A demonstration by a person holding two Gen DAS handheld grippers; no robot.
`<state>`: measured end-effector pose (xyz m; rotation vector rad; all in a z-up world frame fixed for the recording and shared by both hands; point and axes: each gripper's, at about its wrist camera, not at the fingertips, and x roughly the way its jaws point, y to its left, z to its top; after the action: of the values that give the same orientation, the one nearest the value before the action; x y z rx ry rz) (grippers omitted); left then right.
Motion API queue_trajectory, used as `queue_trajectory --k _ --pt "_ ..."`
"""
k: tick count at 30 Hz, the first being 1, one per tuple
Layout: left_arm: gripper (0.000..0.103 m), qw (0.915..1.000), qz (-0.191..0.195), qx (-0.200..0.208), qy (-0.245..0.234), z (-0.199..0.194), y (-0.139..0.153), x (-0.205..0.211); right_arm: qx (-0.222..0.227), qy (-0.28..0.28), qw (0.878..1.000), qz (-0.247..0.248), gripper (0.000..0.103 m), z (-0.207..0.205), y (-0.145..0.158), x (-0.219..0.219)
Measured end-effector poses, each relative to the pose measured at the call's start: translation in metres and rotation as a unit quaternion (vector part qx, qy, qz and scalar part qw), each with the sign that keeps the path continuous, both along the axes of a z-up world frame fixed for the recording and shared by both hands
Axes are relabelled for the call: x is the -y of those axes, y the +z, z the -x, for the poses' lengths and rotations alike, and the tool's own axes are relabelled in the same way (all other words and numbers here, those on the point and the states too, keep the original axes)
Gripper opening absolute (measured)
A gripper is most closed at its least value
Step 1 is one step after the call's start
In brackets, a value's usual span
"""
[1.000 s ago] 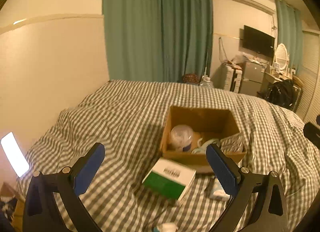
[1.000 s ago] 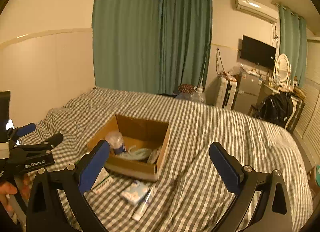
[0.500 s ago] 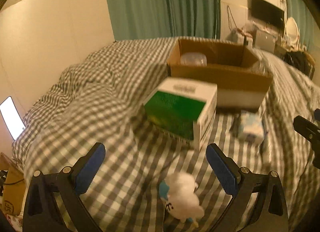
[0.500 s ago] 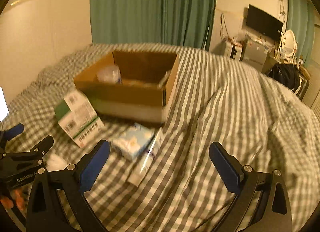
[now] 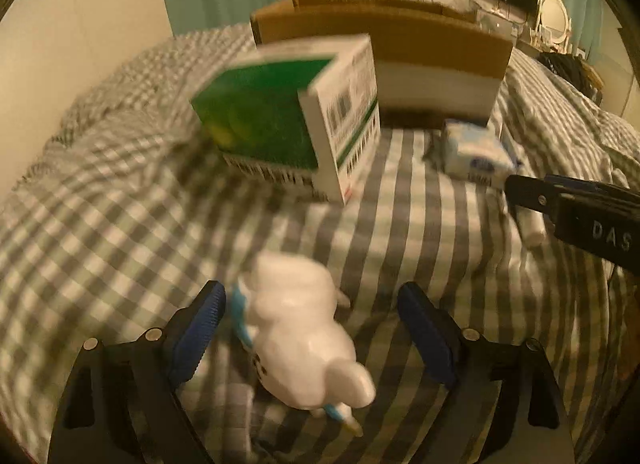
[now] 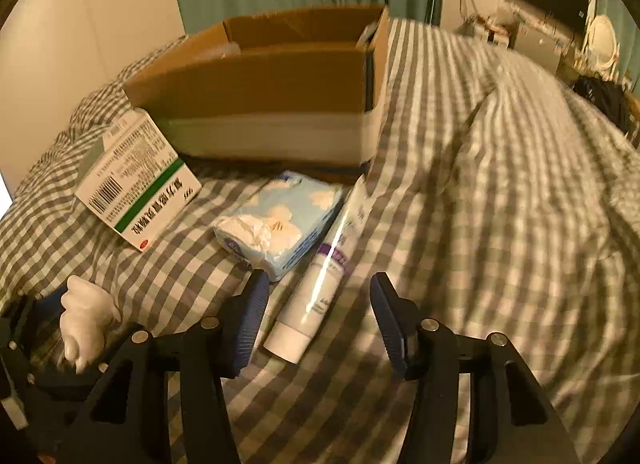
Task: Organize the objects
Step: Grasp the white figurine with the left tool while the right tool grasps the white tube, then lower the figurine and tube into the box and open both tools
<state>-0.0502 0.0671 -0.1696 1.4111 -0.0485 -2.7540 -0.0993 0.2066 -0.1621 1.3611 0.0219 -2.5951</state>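
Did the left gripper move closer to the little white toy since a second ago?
Yes. The left gripper has come down and forward toward the cardboard box on the bed; the white toy now sits between its open fingers.

Right tongs (image 5: 576, 204), seen from the left wrist view: white letters "DAS" on the black body. Green-and-white carton (image 6: 136, 180): barcode, dense small print and a row of large Chinese characters, too blurred to read. Nothing else legible.
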Motion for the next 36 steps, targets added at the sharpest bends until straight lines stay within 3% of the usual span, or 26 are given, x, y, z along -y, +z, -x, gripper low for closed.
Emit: queue_trajectory --k 3,4,6,13,20,29,36 --pt "0.077 0.9997 -0.023 0.004 -0.007 0.0 -0.001 0.002 0.006 0.002 1.0 -0.008 0.036 -0.001 -0.005 0.001" --pt "0.07 0.9996 -0.026 0.004 -0.011 -0.001 -0.001 0.002 0.005 0.003 1.0 -0.008 0.029 -0.003 -0.004 0.001" --pt "0.057 0.9994 -0.029 0.002 -0.019 -0.004 0.002 0.0 0.0 0.002 1.0 -0.004 0.026 -0.006 -0.002 -0.001" --pt "0.057 0.999 -0.027 -0.011 -0.033 -0.016 0.015 -0.005 -0.025 0.006 1.0 -0.012 0.021 -0.028 0.014 0.0" --pt "0.057 0.9967 -0.039 -0.063 -0.033 -0.025 0.057 -0.003 -0.062 0.018 0.998 -0.003 0.02 -0.051 0.045 0.005" --pt "0.057 0.9866 -0.065 -0.144 -0.039 0.0 0.135 0.009 -0.159 0.03 0.987 0.019 0.02 -0.062 0.121 0.005" --pt "0.057 0.9727 -0.073 -0.211 -0.065 0.047 0.191 0.006 -0.218 0.045 0.975 0.004 0.02 -0.031 0.18 0.012"
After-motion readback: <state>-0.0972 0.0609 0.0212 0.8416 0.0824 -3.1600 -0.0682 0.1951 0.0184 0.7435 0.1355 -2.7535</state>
